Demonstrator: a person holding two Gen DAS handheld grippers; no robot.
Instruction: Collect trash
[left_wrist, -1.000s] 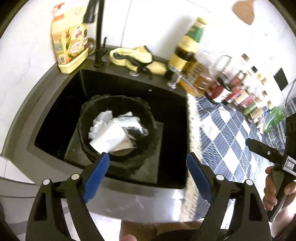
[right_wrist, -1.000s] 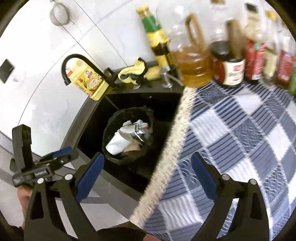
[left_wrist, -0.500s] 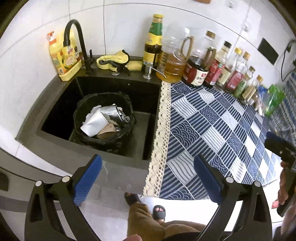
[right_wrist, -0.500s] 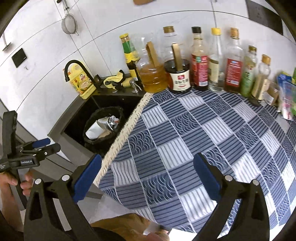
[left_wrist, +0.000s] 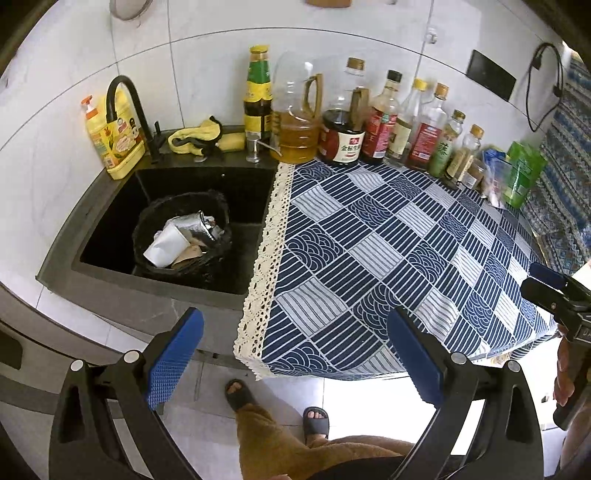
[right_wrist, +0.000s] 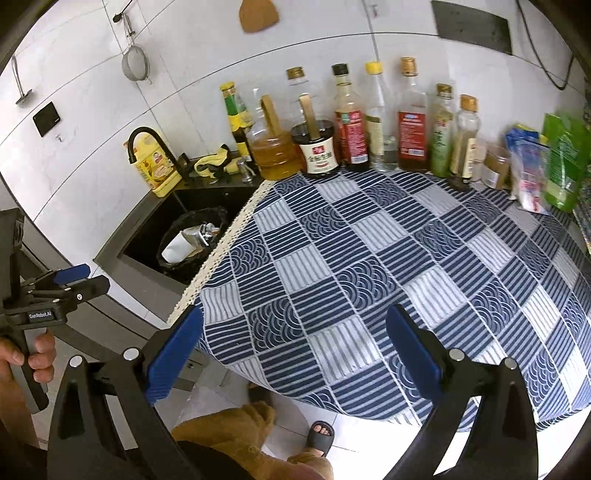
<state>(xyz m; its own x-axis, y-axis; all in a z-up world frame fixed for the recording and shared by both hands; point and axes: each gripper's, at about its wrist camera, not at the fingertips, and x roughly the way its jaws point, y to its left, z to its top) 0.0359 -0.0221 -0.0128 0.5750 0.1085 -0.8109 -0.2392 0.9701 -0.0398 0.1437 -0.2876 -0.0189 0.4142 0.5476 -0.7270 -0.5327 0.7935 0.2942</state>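
Observation:
A black-bagged trash bin (left_wrist: 146, 236) (right_wrist: 173, 230) stands in the dark sink (left_wrist: 122, 206). It holds a white paper cup (left_wrist: 166, 245), a crumpled silver wrapper (left_wrist: 192, 223) and brown paper. My left gripper (left_wrist: 295, 354) hangs open and empty, well back from the counter's front edge, above the floor. My right gripper (right_wrist: 295, 350) is open and empty too, over the front of the blue patterned cloth (right_wrist: 369, 266). In the right wrist view the left gripper (right_wrist: 70, 280) shows at the far left, held by a hand.
A row of several sauce and oil bottles (left_wrist: 369, 122) lines the back wall. A yellow soap bottle (left_wrist: 114, 144), black tap (left_wrist: 125, 103) and yellow rag (left_wrist: 199, 138) sit behind the sink. Green and clear packets (left_wrist: 517, 177) stand at the back right. A person's sandalled feet (left_wrist: 240, 395) are below.
Both grippers have pulled back and away from the sink and bin. The views now take in the whole counter. The left jaws stand a little wider.

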